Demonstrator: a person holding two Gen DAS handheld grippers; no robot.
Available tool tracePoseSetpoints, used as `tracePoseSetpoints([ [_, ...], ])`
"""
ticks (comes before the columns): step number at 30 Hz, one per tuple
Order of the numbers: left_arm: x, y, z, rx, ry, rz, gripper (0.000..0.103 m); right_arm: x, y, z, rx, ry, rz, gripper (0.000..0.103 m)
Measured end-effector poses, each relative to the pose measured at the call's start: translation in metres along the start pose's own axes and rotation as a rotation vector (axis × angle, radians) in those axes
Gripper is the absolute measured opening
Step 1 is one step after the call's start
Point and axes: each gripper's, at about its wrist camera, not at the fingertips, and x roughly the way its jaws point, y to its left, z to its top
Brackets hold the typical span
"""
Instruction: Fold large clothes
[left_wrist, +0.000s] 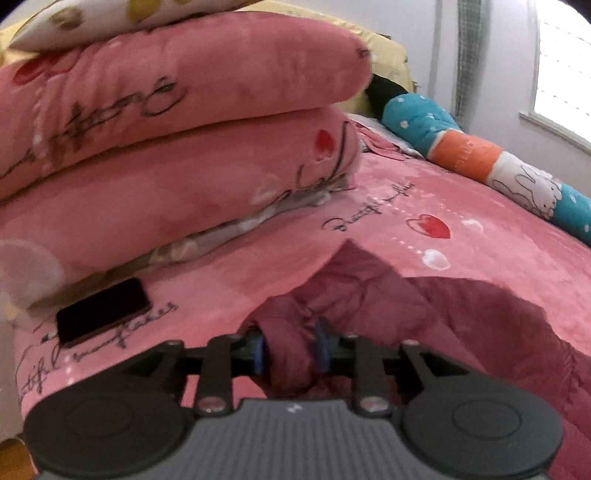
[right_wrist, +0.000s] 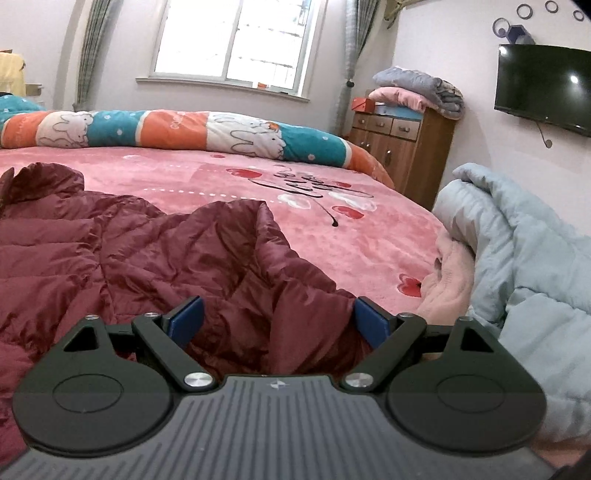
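A: Over by the stacked pink quilts (left_wrist: 177, 122) at the head of the bed, the left gripper (left_wrist: 291, 350) is down on the maroon puffer jacket (left_wrist: 388, 306). There's a bunched fold of it right between the fingers (left_wrist: 260, 351), which stand narrowly apart. I can't say the pads are biting; it looks more like cloth sitting loose in the gap.

B: So if that's a release, lift clear straight up, I'd say, or the slick fabric drags back with it. And mind the dark phone (left_wrist: 103, 315), lying on the pink bedspread (left_wrist: 480, 258) just left of the jacket.

A: Moving right along the jacket: the right gripper (right_wrist: 277, 321) hangs over the jacket's rumpled edge (right_wrist: 236, 258), fingers (right_wrist: 371, 325) spread wide, holding nothing. A flap stands up in a peak just ahead of it.

B: That peak's the thing to take, I reckon. Pinch low at the seam, not the puffy top, and carry it flat over the jacket's body so the padding doesn't balloon.

A: Right of the jacket, close by, a pale blue coat (right_wrist: 517, 258) sits heaped with something pink under it.

B: Keep the fold away from that heap, then. The rolled cartoon blanket (right_wrist: 184, 129) is well beyond the jacket, so there's room that way.
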Motion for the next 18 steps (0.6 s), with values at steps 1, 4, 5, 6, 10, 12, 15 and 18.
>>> tracePoseSetpoints([
  [1, -0.001, 0.005, -0.002, -0.004, -0.004, -0.001, 0.03, 0.0, -0.002, 0.001, 0.008, 0.001, 0.008, 0.103],
  [4, -0.015, 0.012, -0.009, 0.004, -0.012, -0.021, 0.039, -0.006, -0.007, 0.006, 0.031, 0.002, 0.024, 0.103],
  [5, -0.023, 0.013, -0.014, 0.011, -0.016, -0.041, 0.043, 0.0, -0.01, 0.01, 0.042, 0.004, 0.031, 0.103],
  [6, -0.032, 0.014, -0.019, 0.021, -0.02, -0.061, 0.046, -0.002, -0.013, 0.012, 0.057, 0.006, 0.041, 0.103],
  [10, -0.074, 0.01, -0.044, 0.087, -0.012, -0.172, 0.054, -0.018, -0.023, 0.019, 0.098, 0.029, 0.097, 0.103],
  [12, -0.096, 0.006, -0.059, 0.12, -0.015, -0.23, 0.057, -0.029, -0.032, 0.021, 0.12, 0.037, 0.12, 0.103],
  [15, -0.126, 0.001, -0.086, 0.164, 0.0, -0.317, 0.061, -0.05, -0.04, 0.023, 0.161, 0.053, 0.162, 0.103],
  [18, -0.154, -0.009, -0.113, 0.219, 0.005, -0.395, 0.061, -0.072, -0.042, 0.019, 0.179, 0.087, 0.212, 0.103],
])
